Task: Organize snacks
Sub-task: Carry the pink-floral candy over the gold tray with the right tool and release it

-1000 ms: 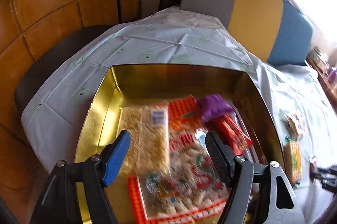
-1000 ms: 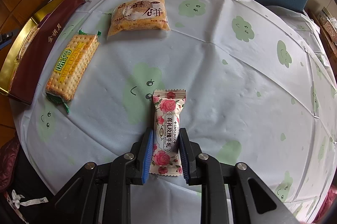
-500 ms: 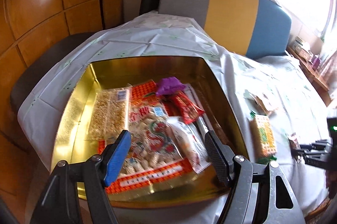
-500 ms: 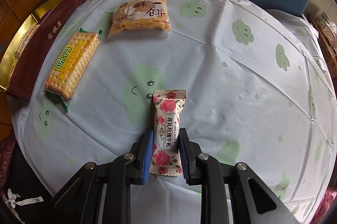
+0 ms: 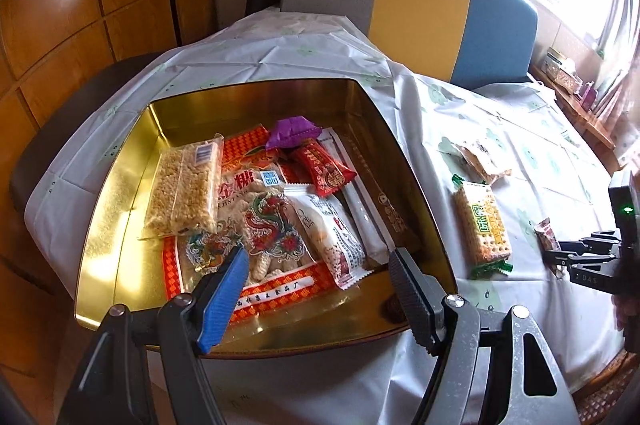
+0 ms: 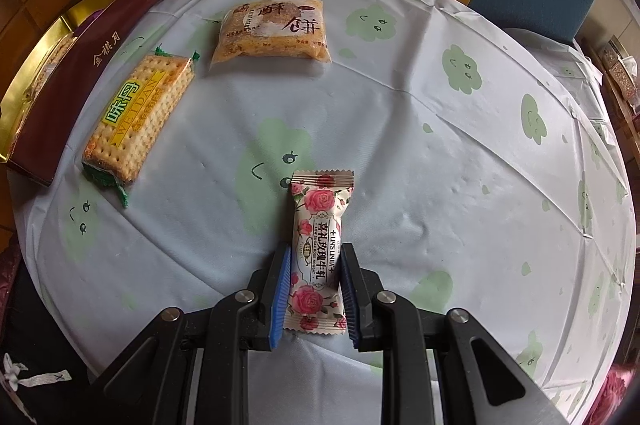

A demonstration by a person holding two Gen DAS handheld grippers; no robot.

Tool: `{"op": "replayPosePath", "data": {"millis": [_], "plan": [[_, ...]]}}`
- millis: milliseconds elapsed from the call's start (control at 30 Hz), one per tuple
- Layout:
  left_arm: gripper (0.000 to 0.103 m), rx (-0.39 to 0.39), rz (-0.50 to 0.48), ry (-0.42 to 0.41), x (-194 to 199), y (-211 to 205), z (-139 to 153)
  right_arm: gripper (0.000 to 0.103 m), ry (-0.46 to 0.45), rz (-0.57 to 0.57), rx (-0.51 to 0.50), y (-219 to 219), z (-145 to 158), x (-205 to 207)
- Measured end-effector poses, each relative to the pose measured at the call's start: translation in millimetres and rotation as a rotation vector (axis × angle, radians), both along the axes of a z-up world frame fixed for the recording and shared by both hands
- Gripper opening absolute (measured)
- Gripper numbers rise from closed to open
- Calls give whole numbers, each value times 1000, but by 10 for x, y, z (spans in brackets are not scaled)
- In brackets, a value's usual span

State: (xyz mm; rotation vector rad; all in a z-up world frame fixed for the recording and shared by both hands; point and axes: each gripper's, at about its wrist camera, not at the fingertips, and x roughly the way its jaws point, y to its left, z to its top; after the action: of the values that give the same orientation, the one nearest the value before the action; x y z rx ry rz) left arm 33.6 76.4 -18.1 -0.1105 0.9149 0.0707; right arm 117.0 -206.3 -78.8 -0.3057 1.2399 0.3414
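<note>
Rose-printed nougat packet [image 6: 318, 257] sits clamped between the right tool's [image 6: 313, 295] pads.

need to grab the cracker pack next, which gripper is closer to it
Right, by a little, I'd judge. The right gripper, shut on a rose nougat, is beside the cracker pack. The left gripper hangs open over the gold tin.

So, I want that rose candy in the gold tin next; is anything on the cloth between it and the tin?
Yes: the cracker pack lies between the rose candy and the tin's wall.
</note>
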Motion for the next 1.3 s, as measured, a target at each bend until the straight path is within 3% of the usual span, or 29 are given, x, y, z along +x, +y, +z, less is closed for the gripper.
{"op": "replayPosePath", "data": {"millis": [433, 867, 1100, 1300], "plan": [[73, -15, 61, 17, -31, 245, -61, 24, -16, 1, -13, 10, 3, -39], [72, -42, 222, -1, -104, 814, -57, 22, 0, -38, -20, 14, 29, 24], [72, -36, 274, -10, -123, 999, -40, 22, -64, 1, 74, 226, 342, -65], [72, -42, 295, -12, -126, 1088, -36, 22, -111, 155, 228, 813, 738, -165]]}}
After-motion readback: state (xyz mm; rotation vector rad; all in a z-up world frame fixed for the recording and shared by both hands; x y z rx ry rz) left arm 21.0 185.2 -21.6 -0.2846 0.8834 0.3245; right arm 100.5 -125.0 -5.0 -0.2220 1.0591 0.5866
